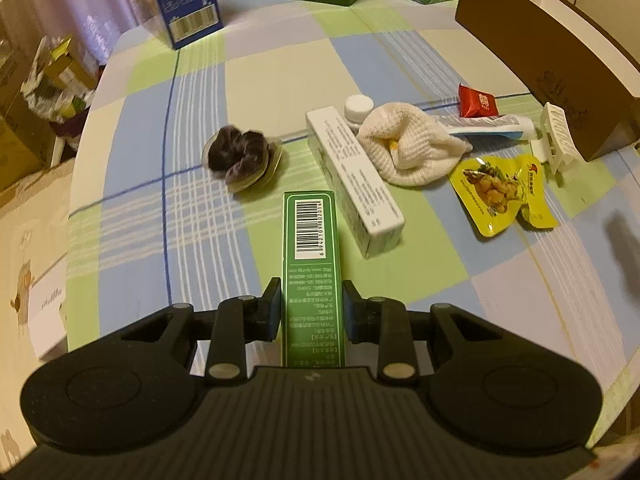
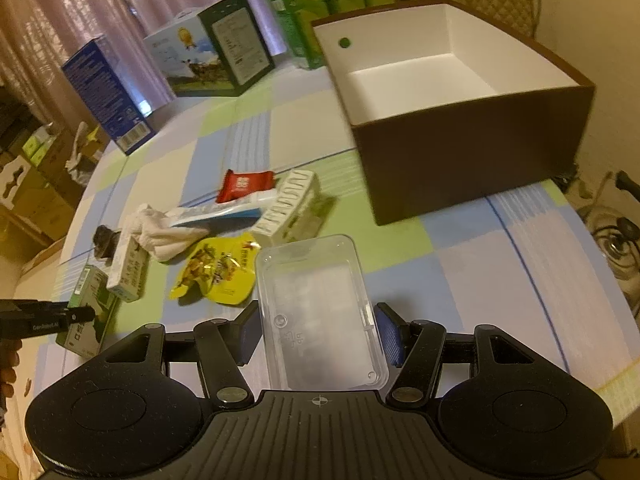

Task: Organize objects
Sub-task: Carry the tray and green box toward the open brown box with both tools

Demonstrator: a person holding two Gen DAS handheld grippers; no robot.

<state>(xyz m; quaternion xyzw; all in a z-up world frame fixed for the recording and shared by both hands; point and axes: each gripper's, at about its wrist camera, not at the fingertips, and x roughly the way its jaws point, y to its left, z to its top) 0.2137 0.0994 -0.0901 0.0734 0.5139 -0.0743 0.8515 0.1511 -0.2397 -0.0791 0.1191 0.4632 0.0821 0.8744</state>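
My left fingers (image 1: 273, 304) are clamped on both sides of a long green carton (image 1: 311, 264), which runs up the middle of the frame from the left gripper (image 1: 311, 306), barcode face up. My right fingers (image 2: 387, 336) press the long edges of a clear plastic box (image 2: 320, 312), so the right gripper (image 2: 318, 334) is grasping it in the lower centre of its frame.

In the left view I see the plaid tablecloth (image 1: 260, 80) with a loose cluster at centre right: a white carton (image 1: 352, 172) just right of the green one, a cream knitted cloth (image 1: 408, 144) resting against it, a white bottle cap (image 1: 359, 107) behind, and a toothpaste tube (image 1: 488, 125) beside a red sachet (image 1: 478, 101). A yellow snack pouch (image 1: 504, 194) lies lower right of the cloth, and a white plastic clip (image 1: 556, 136) sits near the brown box (image 1: 560, 52) at upper right. A dark, blurred bundle (image 1: 240, 154) lies left of centre.

In the right view the brown box stands open at upper right, its white interior showing. The left gripper shows at the lower left edge on the green carton.
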